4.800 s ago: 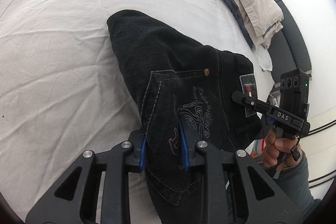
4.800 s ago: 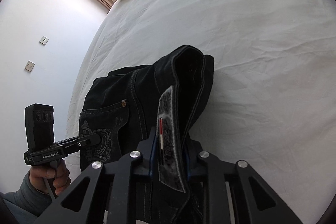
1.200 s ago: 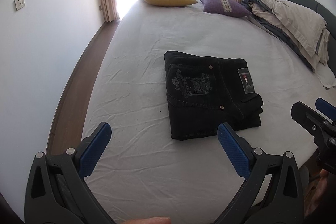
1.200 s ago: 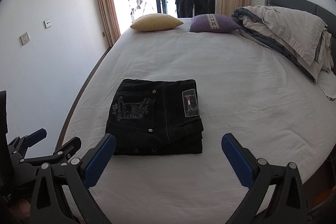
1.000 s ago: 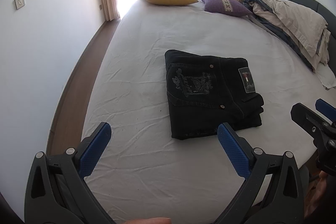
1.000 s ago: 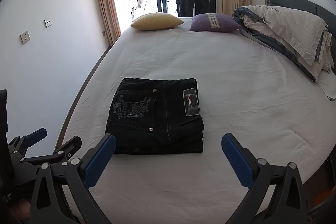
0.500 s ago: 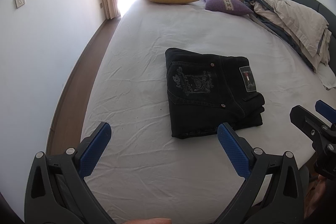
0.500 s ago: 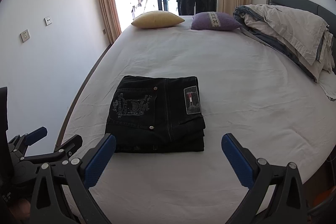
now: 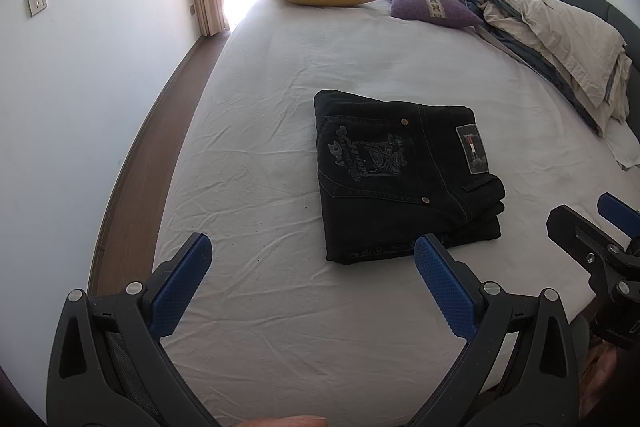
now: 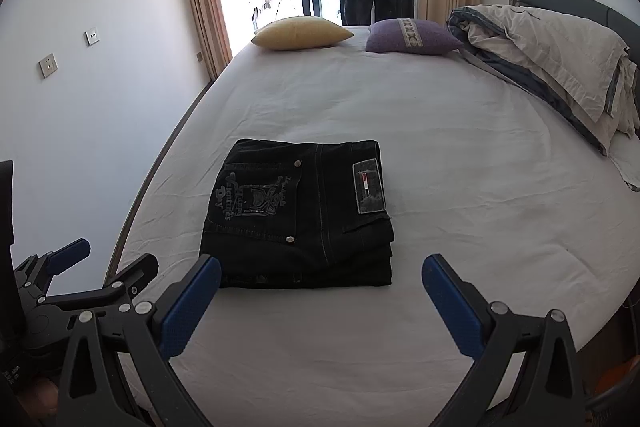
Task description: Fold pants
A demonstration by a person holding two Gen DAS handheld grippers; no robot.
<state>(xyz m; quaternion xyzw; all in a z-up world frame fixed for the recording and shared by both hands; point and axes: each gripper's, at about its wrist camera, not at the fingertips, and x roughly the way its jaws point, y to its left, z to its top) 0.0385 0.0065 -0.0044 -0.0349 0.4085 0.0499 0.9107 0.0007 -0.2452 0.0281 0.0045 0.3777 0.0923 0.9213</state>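
Left tongs (image 9: 310,267) and right tongs (image 10: 320,287) gape wide, holding nothing, above the bed (image 10: 460,155); folded black pants (image 10: 300,211) pocket embroidery reads "Day"

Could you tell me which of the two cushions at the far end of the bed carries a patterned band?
The purple cushion, lying right of the plain yellow cushion, has a pale patterned band across it.
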